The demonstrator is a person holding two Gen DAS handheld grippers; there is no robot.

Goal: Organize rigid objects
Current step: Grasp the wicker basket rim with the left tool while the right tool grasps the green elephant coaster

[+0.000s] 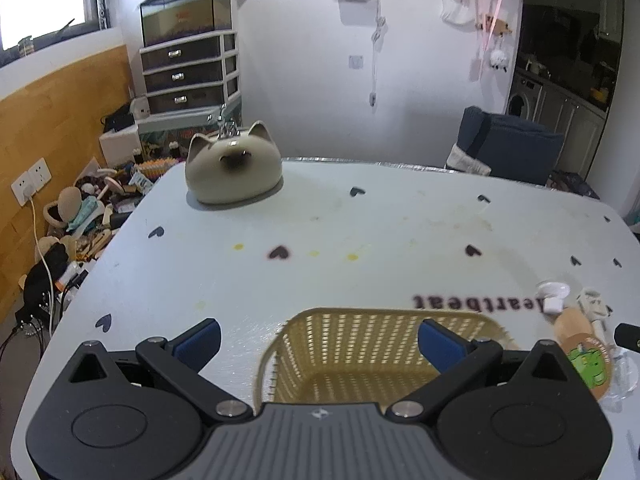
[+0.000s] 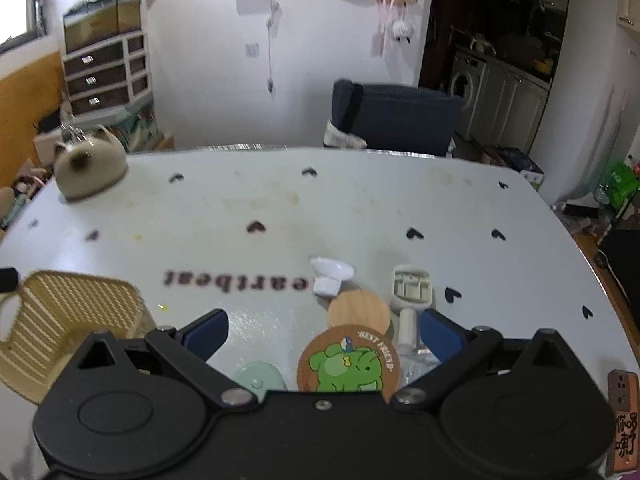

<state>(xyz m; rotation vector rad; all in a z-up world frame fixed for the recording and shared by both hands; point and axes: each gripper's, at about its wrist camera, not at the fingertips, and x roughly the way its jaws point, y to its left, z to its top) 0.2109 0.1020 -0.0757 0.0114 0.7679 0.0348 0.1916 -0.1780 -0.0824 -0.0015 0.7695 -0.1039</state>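
Left wrist view: both grippers spread wide and empty over a table with a basket and scattered small things.

The left gripper (image 1: 319, 340) hovers with its blue pads apart above the yellow woven basket (image 1: 348, 364), which sits near the near edge of the tabletop (image 1: 360, 224). The right gripper (image 2: 324, 334), likewise gaping and holding nothing, hangs over a round frog coaster (image 2: 348, 364) and a plain wooden disc (image 2: 359, 313) that touches it. Just beyond lie a white plastic funnel piece (image 2: 330, 274) and a pale plastic clip (image 2: 412, 290). A cat-shaped ceramic pot (image 1: 233, 168) stands at the far left corner.
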